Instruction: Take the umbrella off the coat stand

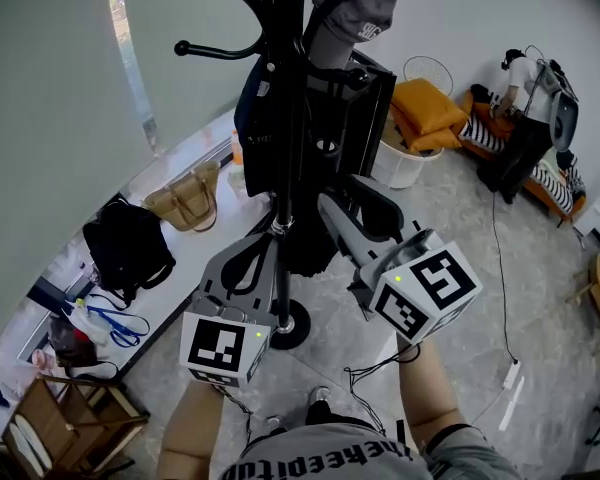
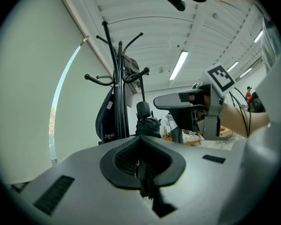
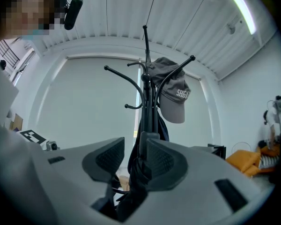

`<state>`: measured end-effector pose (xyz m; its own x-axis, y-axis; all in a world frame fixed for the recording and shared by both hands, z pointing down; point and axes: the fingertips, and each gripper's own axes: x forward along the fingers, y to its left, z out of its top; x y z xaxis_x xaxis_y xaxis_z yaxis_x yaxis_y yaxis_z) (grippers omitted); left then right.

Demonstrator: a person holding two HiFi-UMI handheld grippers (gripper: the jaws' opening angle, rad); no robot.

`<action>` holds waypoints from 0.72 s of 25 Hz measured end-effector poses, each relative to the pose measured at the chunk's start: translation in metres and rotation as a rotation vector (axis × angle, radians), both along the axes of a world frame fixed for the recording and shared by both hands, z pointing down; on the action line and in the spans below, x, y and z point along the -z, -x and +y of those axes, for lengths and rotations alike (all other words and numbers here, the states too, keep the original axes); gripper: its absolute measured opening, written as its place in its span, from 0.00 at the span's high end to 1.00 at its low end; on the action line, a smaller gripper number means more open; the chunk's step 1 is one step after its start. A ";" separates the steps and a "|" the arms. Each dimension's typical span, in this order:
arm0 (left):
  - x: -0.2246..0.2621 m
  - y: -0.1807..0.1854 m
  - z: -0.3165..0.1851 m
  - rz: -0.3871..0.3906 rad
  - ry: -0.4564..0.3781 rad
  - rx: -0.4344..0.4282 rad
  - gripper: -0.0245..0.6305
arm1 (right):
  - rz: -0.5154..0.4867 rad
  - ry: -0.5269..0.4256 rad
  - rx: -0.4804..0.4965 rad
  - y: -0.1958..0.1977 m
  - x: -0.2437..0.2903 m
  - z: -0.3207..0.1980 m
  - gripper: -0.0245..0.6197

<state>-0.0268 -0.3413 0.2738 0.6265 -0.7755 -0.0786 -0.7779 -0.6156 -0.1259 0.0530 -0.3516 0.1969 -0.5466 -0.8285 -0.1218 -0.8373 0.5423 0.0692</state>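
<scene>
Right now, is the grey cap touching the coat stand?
Touching. The right gripper view shows the grey cap hanging on the coat stand, its crown draped over one of the upper hook arms, with no gap between them.

The setting is an indoor workroom of office or lab type. Indicators:

- a ribbed white ceiling [image 2: 131, 27] fitted with long tube lights [image 2: 180, 64]
- a grey stone-pattern floor [image 1: 460, 268] crossed by a loose black cable [image 1: 496, 268] and a white power strip [image 1: 511, 373]
- a low white ledge [image 1: 180, 253] along the pale wall, loaded with bags
- a black metal coat stand [image 1: 283, 118]
- a second person [image 1: 530, 108] among equipment at the far side
</scene>
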 end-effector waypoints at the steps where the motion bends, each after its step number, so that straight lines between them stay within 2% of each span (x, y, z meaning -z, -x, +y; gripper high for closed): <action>1: 0.000 0.001 -0.002 -0.001 0.000 0.008 0.94 | 0.000 -0.002 0.003 -0.001 0.002 -0.004 0.72; 18: 0.006 0.005 -0.025 -0.023 0.001 0.094 0.94 | -0.011 0.007 0.059 -0.001 0.007 -0.051 0.58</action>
<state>-0.0318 -0.3665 0.2681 0.5526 -0.8309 -0.0644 -0.8291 -0.5403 -0.1440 0.0538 -0.4023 0.1895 -0.5931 -0.7958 -0.1225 -0.8047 0.5910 0.0565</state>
